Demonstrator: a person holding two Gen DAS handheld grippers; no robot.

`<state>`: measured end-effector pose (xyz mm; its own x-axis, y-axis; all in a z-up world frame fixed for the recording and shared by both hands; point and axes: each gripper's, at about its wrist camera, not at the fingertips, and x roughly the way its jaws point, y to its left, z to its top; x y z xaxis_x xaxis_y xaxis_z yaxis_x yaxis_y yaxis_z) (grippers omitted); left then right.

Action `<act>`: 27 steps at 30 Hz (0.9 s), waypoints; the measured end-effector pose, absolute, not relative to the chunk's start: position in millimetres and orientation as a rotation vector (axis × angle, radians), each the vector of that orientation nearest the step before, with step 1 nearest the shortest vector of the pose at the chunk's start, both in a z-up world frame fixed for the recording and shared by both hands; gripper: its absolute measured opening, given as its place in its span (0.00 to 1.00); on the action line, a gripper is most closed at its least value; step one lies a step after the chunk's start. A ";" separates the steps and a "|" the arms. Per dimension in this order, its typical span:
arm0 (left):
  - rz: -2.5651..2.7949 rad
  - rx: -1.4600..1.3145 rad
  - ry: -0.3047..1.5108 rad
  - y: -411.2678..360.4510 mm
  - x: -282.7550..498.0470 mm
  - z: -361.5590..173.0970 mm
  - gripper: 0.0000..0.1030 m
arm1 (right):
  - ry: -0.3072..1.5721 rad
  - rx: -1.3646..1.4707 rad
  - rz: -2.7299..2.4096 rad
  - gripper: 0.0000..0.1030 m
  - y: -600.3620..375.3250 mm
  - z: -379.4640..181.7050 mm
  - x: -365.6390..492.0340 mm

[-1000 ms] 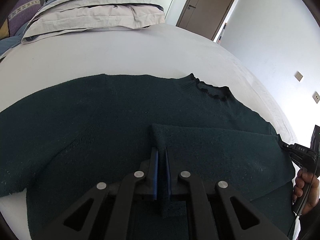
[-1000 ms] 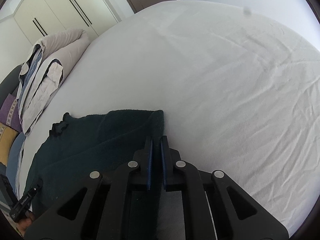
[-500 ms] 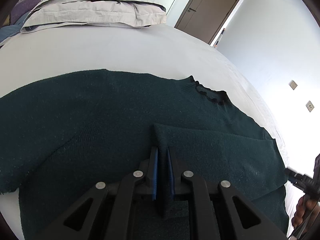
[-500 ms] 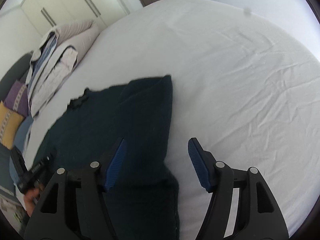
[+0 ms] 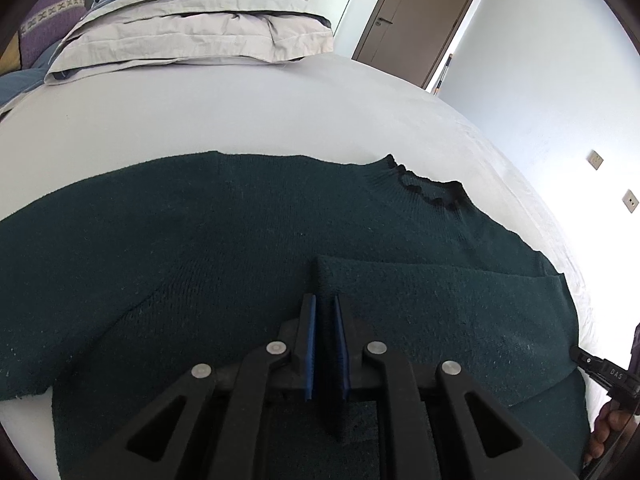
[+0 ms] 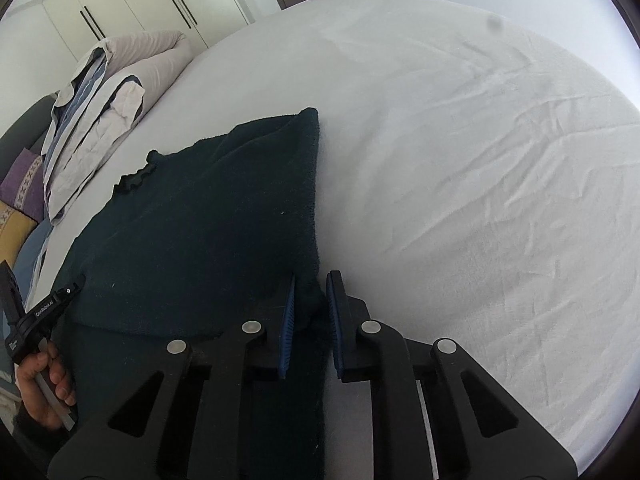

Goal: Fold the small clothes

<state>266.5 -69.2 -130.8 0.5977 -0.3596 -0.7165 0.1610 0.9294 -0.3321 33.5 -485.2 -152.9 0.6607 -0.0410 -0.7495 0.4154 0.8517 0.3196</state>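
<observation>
A dark green sweater (image 5: 200, 240) lies flat on the white bed, its frilled collar (image 5: 428, 192) at the far right. One sleeve (image 5: 440, 312) is folded across the body. My left gripper (image 5: 325, 300) is shut on the end of that sleeve, with fabric filling the narrow gap between the blue pads. In the right wrist view the sweater (image 6: 200, 220) stretches away to the left. My right gripper (image 6: 311, 280) is closing on its folded right edge, and a bunch of fabric sits between the pads. A hand (image 6: 44, 384) grips the left tool's handle.
Folded grey and blue bedding (image 5: 192, 28) is stacked at the head of the bed beside a purple cushion (image 5: 44, 28). A brown door (image 5: 416, 20) stands behind. Wrinkled white sheet (image 6: 480, 160) spreads to the right of the sweater, with white wardrobes (image 6: 120, 8) beyond.
The right gripper opened and let go of the fold's far corner. It came back along the sweater's edge and closed on fabric there. The left gripper stayed shut on the sleeve end.
</observation>
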 end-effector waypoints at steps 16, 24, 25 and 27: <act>0.023 -0.808 0.746 229.6 147.9 -97.1 0.68 | 0.694 0.530 -0.044 0.73 -375.9 -79.9 -0.8; 0.198 -1.179 0.652 308.5 80.8 -143.6 0.68 | 0.755 0.583 0.092 0.70 -298.3 -97.3 17.3; 0.205 -1.217 0.634 309.3 79.7 -147.7 0.68 | 0.758 0.591 0.101 0.68 -291.2 -98.8 17.4; 0.219 -1.259 0.597 315.6 83.7 -151.2 0.68 | 0.764 0.610 0.116 0.64 -280.7 -99.7 15.6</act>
